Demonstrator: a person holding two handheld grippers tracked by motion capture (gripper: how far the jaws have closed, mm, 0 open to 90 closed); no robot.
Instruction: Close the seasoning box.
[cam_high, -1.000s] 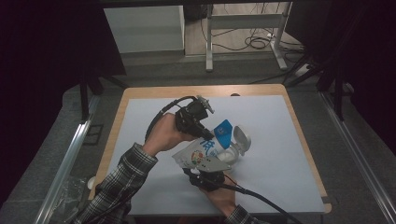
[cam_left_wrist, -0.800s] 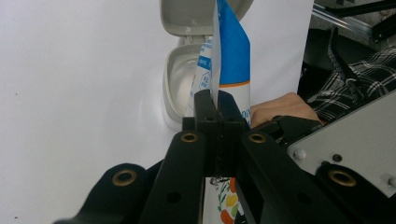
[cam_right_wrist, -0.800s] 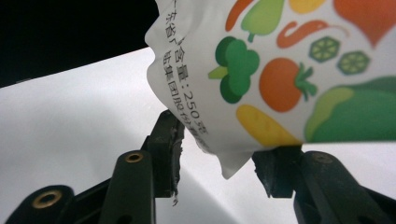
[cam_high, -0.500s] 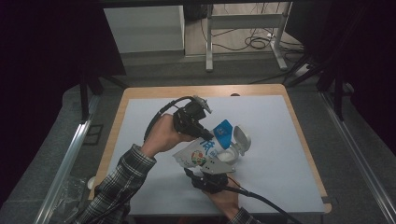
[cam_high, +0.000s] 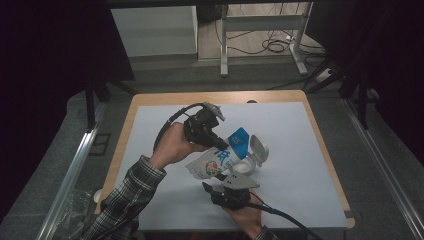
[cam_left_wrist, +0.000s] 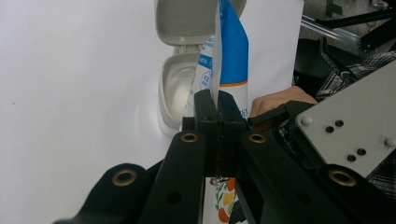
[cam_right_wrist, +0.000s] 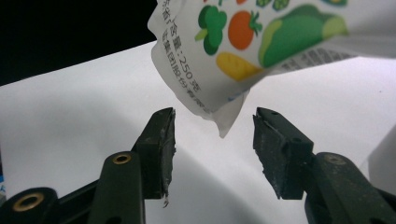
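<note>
One soft pouch (cam_high: 216, 161) — printed foil, light, floppy, slick by my judgement — hangs above the counter (cam_high: 300, 165), just beside an open white tub (cam_high: 252, 156). My left tongs (cam_left_wrist: 218, 108) are pressed together, pinching its flat blue top seam. My right tongs (cam_right_wrist: 214, 130) have just been opening; the bottom corner hangs untouched between the spread jaws. I'd take hold at the stiffer sealed edges, not the belly.

sleeve (cam_high: 127, 192): plaid flannel, dark and white checks
grippers: chunky black jaws, brass rivets, grey plates with screws
cables: thick, black
</note>
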